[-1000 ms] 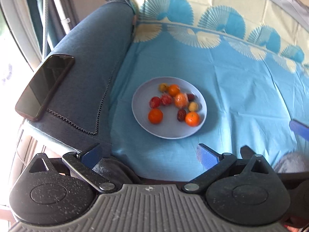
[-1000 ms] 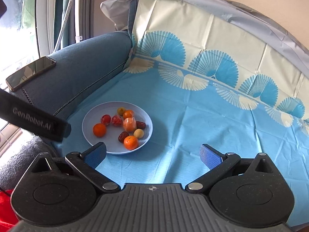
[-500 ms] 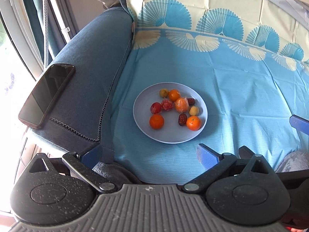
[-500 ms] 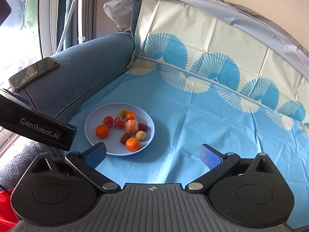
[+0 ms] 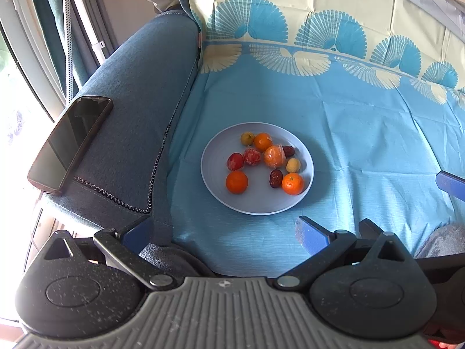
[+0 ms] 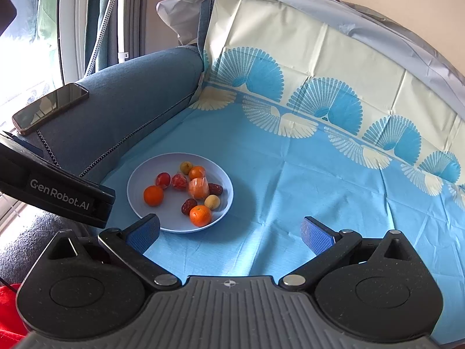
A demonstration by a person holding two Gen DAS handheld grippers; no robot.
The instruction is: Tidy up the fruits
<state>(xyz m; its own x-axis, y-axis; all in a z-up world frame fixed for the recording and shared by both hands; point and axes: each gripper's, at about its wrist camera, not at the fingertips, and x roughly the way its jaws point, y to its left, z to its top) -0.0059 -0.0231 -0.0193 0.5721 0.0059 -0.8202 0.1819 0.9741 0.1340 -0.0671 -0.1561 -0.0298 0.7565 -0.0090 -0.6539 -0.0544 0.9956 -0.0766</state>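
A pale blue plate sits on the blue sheet covering a sofa seat. It holds several small fruits: tangerines, red round fruits, dark dates, yellowish small fruits and a plastic-wrapped orange piece. My left gripper hangs open in front of the plate, empty. My right gripper is open and empty, its left finger near the plate's front rim. The left gripper's body shows at the left of the right wrist view.
A dark phone lies on the blue-grey sofa armrest left of the plate. The fan-patterned sheet runs up the backrest. A window and curtain stand at far left. Grey fabric lies at lower right.
Both grippers have pulled back and up slightly; the plate sits lower and a bit smaller in view. The fruits have not moved. Both grippers stay open.
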